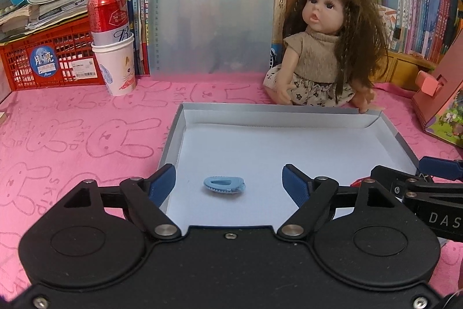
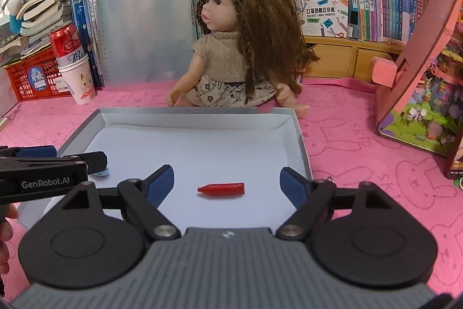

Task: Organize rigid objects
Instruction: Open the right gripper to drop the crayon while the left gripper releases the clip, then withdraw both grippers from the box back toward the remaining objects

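At the far left of the scene a red plastic crate (image 1: 52, 60) carries a pile of books. To its right a red drink can (image 1: 108, 15) stands inside a white paper cup (image 1: 117, 68) on the pink tabletop (image 1: 72, 135), which has rabbit drawings on its cloth. Further right, a frosted plastic sheet (image 1: 211, 5) leans upright against a row of books.

In the middle, near the cameras, lies a shallow box (image 1: 185, 112) with grey walls and a white floor. The left claw (image 1: 228, 186) hangs over the near left part of this box. Its two blue pads stand wide apart and hold nothing, so it is released. Between the pads, lying free on the white floor and touching neither of them, is a light blue hair clip (image 1: 224, 185).

The right claw (image 2: 227, 184) hangs over the near right part of the same box, and it is released as well, with its pads well apart. A red crayon-shaped piece (image 2: 221, 189) lies flat on the box floor between the pads, its pointed end to the left, touching neither pad. In the right wrist view the left claw shows at the left edge, with a part of a hand below it.

Behind the far wall of the box sits a doll (image 2: 231, 48) with long brown hair, a beige top and a flowered skirt. At the far right a pink cardboard toy box (image 2: 419, 83) stands tilted on the tabletop, in front of shelves full of books.
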Motion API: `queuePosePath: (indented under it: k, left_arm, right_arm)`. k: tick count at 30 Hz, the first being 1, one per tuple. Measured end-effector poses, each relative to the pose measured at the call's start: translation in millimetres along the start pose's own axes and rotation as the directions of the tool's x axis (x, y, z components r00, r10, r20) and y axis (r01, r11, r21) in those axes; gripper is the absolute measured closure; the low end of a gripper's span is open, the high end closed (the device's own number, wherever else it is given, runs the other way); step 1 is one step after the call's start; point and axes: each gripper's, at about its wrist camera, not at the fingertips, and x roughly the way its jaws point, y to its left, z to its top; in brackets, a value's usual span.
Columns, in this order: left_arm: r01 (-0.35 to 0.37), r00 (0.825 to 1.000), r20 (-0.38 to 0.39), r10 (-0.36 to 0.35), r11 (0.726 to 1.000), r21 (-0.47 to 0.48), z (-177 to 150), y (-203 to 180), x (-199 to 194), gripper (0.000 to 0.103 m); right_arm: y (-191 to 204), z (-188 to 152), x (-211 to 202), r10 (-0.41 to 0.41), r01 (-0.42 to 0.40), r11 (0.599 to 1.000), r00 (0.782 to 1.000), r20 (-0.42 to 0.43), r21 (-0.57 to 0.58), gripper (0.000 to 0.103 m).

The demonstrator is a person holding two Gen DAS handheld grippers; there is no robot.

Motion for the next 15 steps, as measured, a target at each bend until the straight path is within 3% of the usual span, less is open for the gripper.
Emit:
queuePosePath:
  k: [15]
  left_arm:
    - [0.058,0.996,0.056,-0.062,0.996,0.07,-15.1,-9.7,-46.1,0.022]
  right_arm:
    - [2.1,-8.7,-37.2,-0.003,0.005,1.0,0.998,0.061,-0.026,0.013]
